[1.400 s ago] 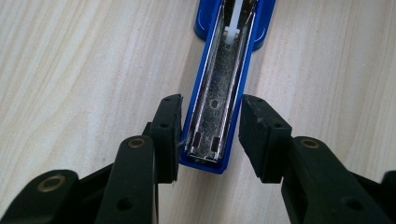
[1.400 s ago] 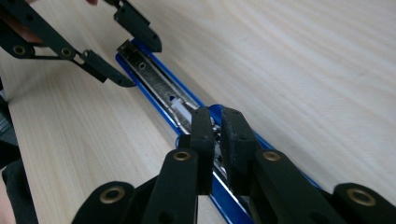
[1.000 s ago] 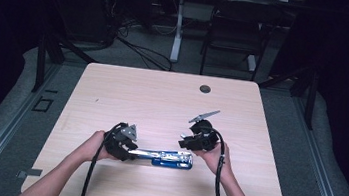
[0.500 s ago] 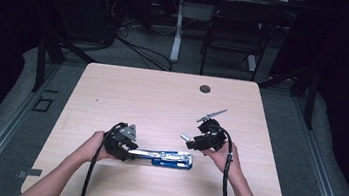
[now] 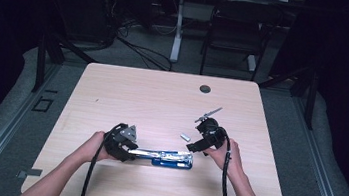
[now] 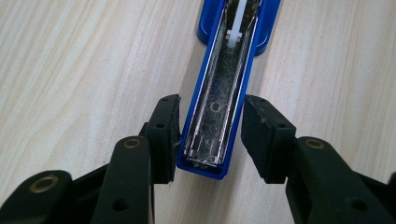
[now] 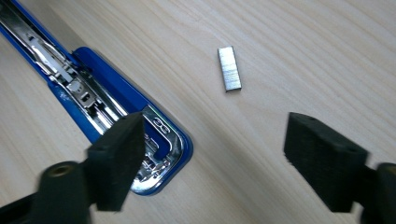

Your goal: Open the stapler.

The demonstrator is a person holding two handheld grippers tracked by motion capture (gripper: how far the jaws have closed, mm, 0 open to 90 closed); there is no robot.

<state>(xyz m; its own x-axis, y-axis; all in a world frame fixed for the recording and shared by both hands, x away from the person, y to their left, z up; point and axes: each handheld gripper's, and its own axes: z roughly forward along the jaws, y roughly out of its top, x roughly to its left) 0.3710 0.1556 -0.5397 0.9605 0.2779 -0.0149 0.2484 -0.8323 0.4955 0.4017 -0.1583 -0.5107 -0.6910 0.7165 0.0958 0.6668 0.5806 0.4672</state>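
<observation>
A blue stapler point(image 5: 165, 157) lies swung open flat on the wooden table point(image 5: 162, 101), its metal staple channel point(image 6: 219, 93) facing up. My left gripper point(image 5: 130, 150) is shut on the stapler's left end, with a black pad point(image 6: 166, 130) pressed to each side of the rail. My right gripper point(image 5: 193, 143) hovers by the stapler's other end point(image 7: 116, 100). Its jaws have just been opening and now stand wide, with nothing between them. A short strip of staples point(image 7: 229, 68) lies loose on the wood just beyond the right gripper point(image 7: 215, 154), and the high view shows the strip point(image 5: 185, 136) too.
A small black round grommet point(image 5: 205, 88) sits near the table's far edge. A dark chair point(image 5: 236, 30) and a desk leg stand on the floor behind the table. Bare wood stretches across the far half and the left side.
The right gripper's jaws have spread much wider and the hand has drifted slightly right, away from the stapler's end. The left gripper and the stapler have not moved.
</observation>
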